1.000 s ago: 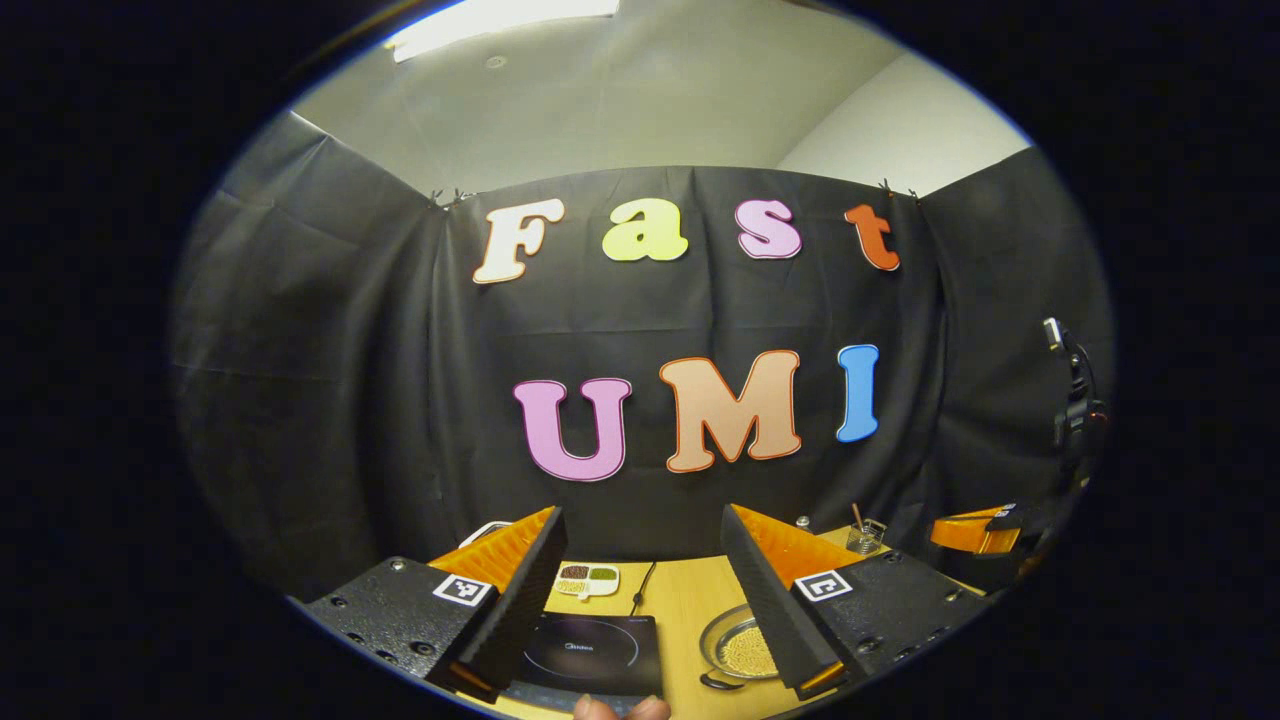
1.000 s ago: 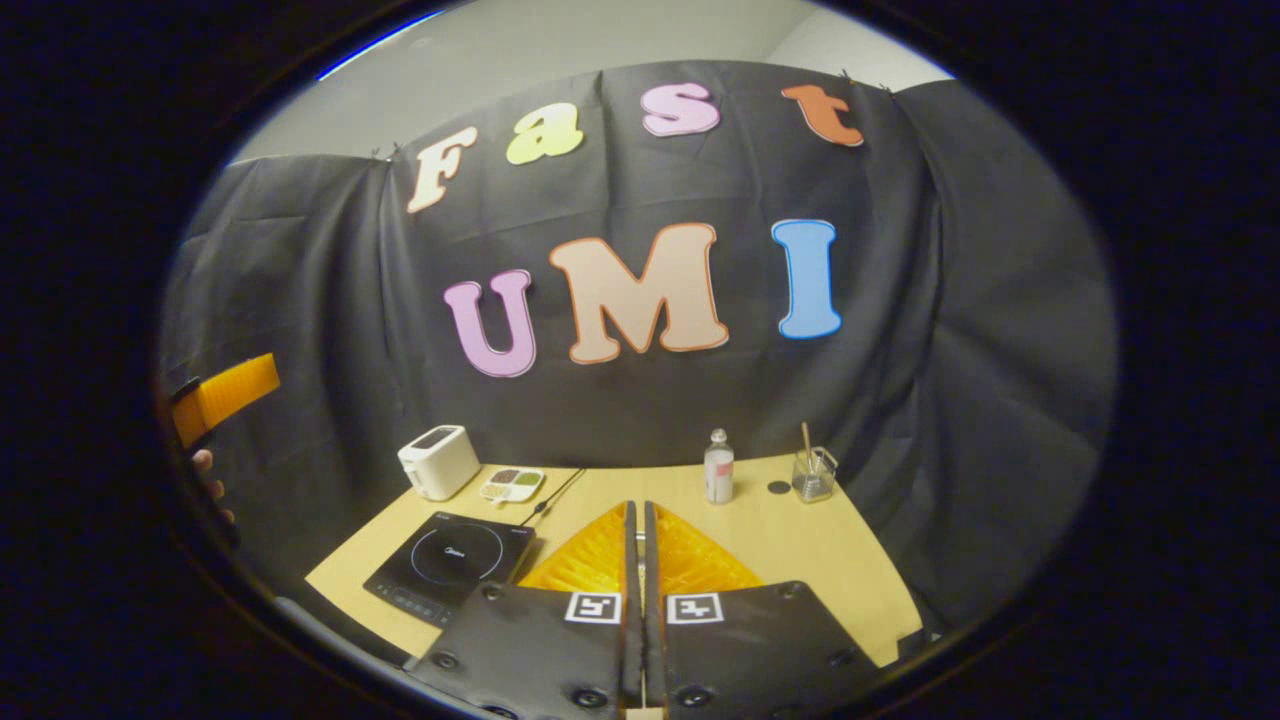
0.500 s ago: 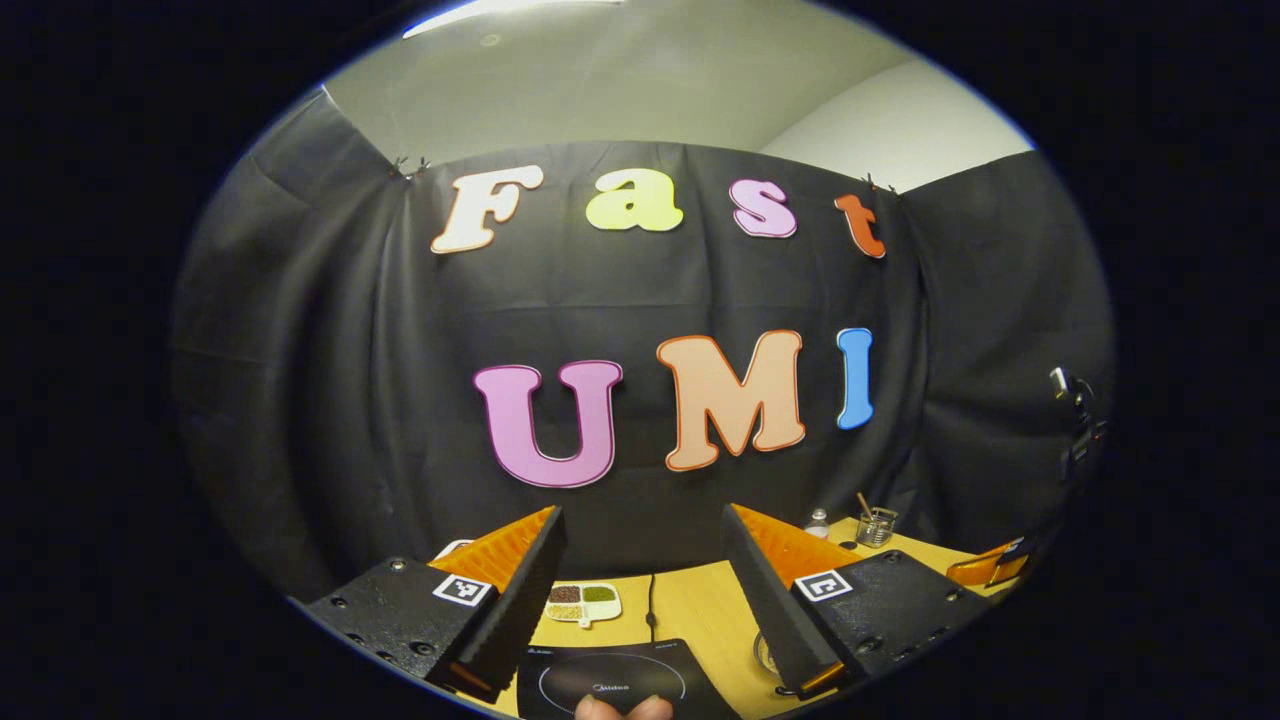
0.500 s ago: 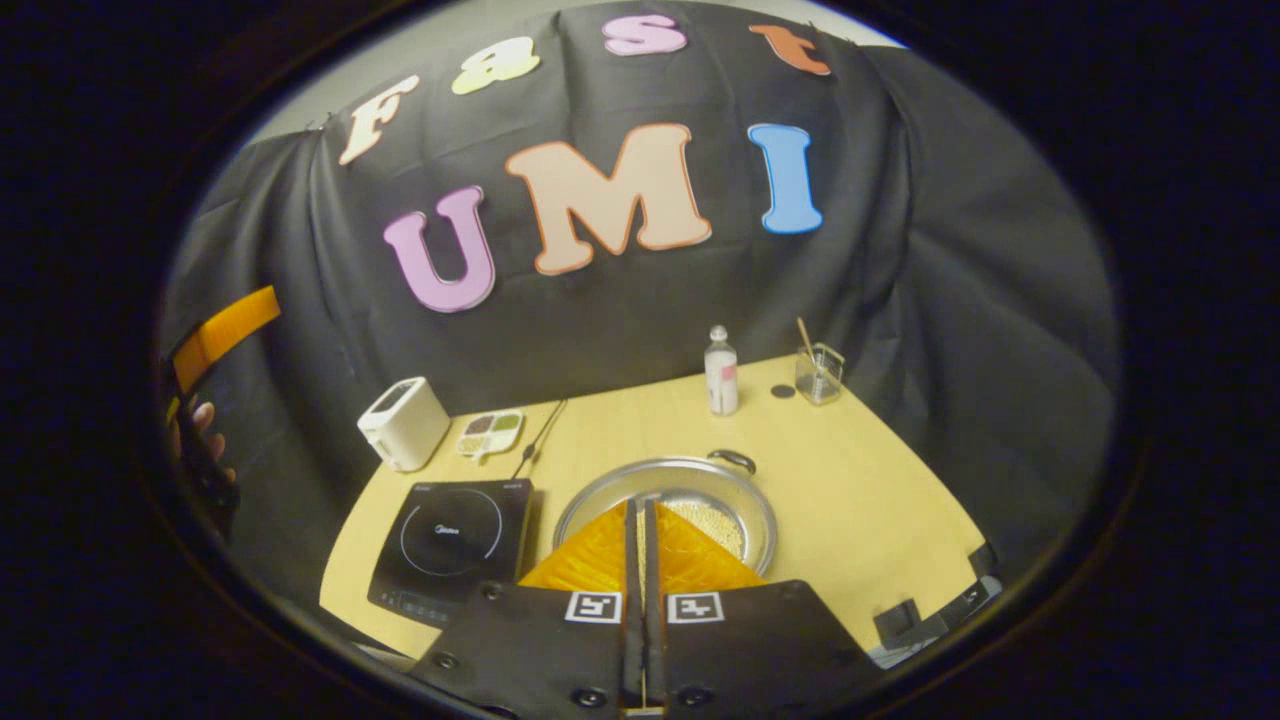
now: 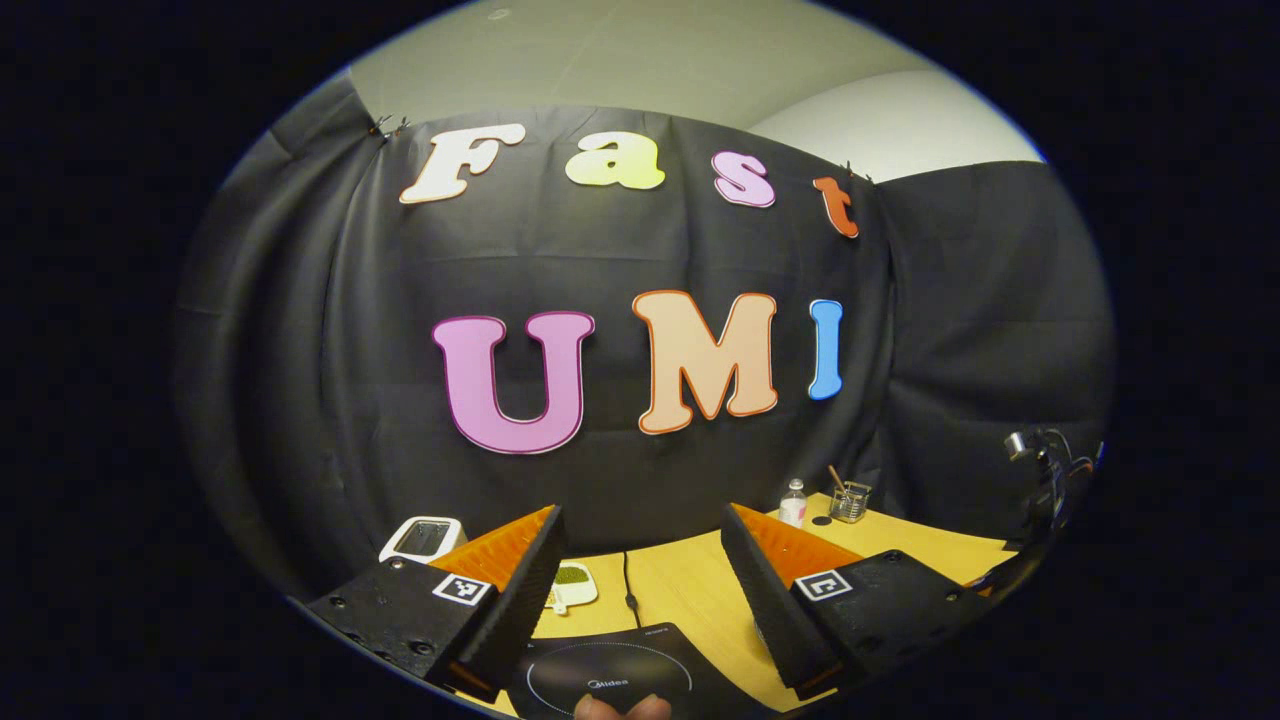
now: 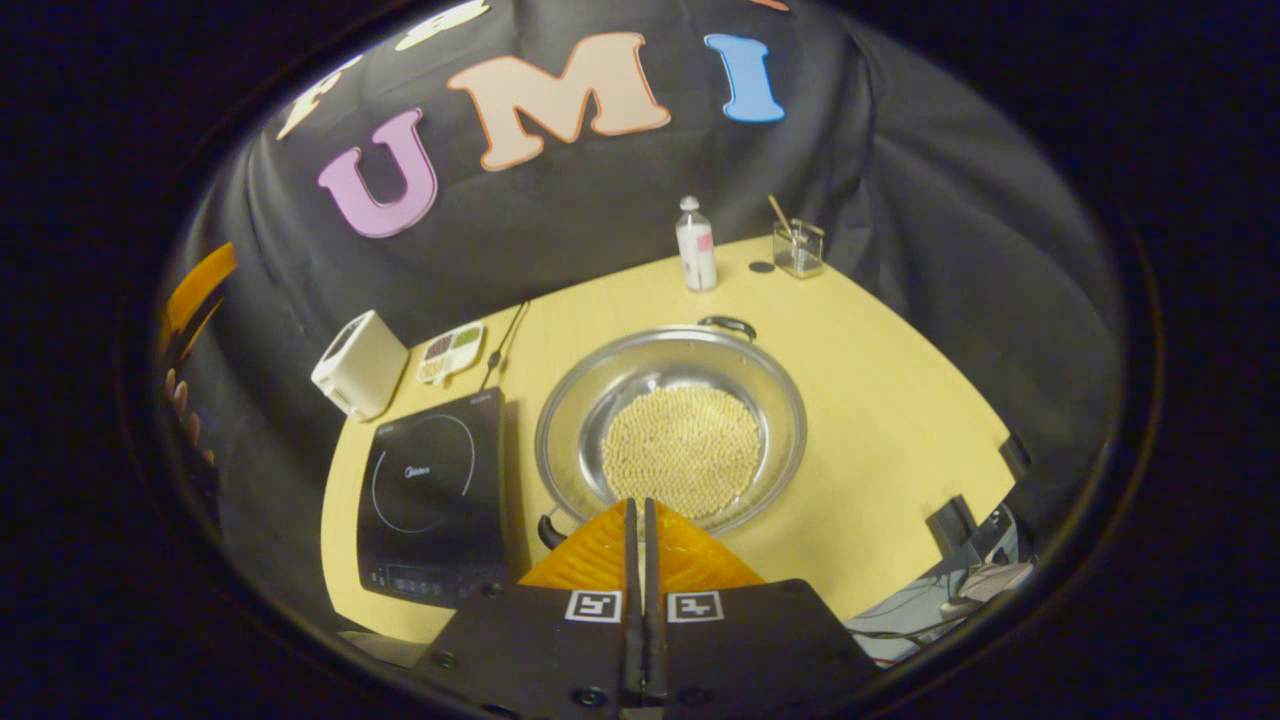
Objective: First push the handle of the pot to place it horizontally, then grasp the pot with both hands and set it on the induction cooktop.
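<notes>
In the right gripper view a wide steel pot point(image 6: 585, 400) holding pale grains sits mid-table. One black loop handle point(image 6: 727, 324) is on its far rim, the other point(image 6: 548, 530) on the near-left rim. The black induction cooktop point(image 6: 430, 495) lies just left of the pot. My right gripper point(image 6: 637, 505) is shut on nothing, its tips above the pot's near rim. My left gripper point(image 5: 642, 515) is open and empty, held high over the cooktop point(image 5: 610, 680). It also appears at the left edge point(image 6: 195, 300), with a hand point(image 6: 180, 400) below it.
A white toaster point(image 6: 358, 362) and a small dish of seasonings point(image 6: 450, 350) stand behind the cooktop. A bottle point(image 6: 694, 245) and a glass with a stick point(image 6: 797, 248) are at the table's far side. Cables hang off the near right edge point(image 6: 980, 580).
The right gripper view has tipped down and forward, so the whole pot now lies below its shut tips. The left gripper view has swung left; the pot has left it.
</notes>
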Demonstrator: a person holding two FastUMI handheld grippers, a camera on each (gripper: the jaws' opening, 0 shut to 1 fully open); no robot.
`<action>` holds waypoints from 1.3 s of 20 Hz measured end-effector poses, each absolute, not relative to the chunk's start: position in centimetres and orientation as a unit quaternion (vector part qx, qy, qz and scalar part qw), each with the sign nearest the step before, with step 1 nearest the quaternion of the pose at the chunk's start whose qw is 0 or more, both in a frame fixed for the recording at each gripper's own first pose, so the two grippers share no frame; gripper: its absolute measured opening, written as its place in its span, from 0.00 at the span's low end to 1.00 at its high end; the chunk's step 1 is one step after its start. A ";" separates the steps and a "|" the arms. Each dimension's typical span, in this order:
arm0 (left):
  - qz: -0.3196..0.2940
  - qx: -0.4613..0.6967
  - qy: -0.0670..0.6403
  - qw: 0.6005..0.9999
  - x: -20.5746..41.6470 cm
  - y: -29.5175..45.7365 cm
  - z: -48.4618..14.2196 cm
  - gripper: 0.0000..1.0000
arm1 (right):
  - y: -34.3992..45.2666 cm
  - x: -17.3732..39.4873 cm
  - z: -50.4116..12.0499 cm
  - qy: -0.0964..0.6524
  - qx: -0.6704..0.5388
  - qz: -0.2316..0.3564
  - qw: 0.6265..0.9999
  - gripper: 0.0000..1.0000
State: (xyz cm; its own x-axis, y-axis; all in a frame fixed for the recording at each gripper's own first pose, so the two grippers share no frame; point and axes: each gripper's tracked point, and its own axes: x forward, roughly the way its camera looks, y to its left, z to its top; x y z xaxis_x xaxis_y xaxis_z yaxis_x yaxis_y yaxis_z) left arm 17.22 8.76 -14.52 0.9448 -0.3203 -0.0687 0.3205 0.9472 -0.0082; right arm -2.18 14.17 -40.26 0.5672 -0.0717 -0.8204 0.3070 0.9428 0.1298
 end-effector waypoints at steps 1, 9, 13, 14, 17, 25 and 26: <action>-0.167 0.001 0.040 0.985 17.3 8.8 -15.1 0.95 | 14.5 -2.6 -41.2 0.462 0.130 -0.111 0.870 0.00; -0.164 -0.011 0.058 0.985 17.2 11.2 -17.1 0.94 | 16.1 -4.7 -48.0 0.531 0.136 -0.125 0.827 0.02; -0.161 -0.018 0.070 0.984 16.9 11.6 -18.2 0.94 | 16.7 -4.6 -50.2 0.550 0.153 -0.136 0.810 0.03; -0.161 -0.017 0.073 0.984 16.9 11.8 -18.4 0.95 | 17.0 -4.5 -50.5 0.552 0.156 -0.138 0.807 0.03; -0.154 -0.012 0.072 0.985 17.1 12.6 -18.5 0.95 | 17.8 -4.0 -51.1 0.559 0.159 -0.134 0.802 0.03; -0.145 -0.016 0.080 0.986 17.3 13.3 -19.1 0.94 | 19.8 -3.0 -51.5 0.566 0.176 -0.130 0.795 0.02; -0.144 -0.015 0.082 0.986 17.2 13.4 -19.3 0.95 | 20.0 -2.7 -51.5 0.566 0.180 -0.130 0.794 0.02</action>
